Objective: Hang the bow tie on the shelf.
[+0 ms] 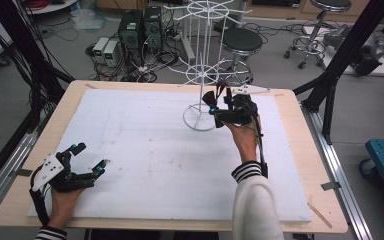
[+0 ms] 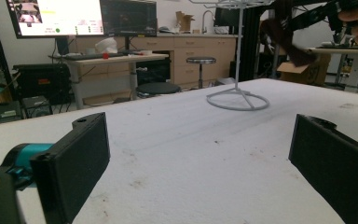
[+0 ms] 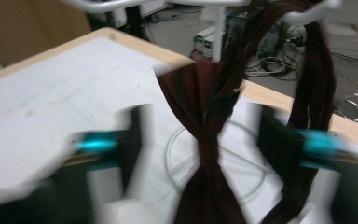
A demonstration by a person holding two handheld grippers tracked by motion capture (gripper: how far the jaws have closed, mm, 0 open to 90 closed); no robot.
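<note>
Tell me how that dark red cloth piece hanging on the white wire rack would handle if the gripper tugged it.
The dark red cloth piece is probably floppy: it drapes and twists from a wire arm of the rack. It likely weighs little, since the thin wire bears it. The rack is tall on a small ring base, so a hard tug might tip it.

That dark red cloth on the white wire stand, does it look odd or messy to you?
Somewhat. The dark red cloth hangs twisted and knotted from an arm of the white wire stand, not flat. The right hand-held gripper is open around it. The white mat shows small brown stains.
</note>
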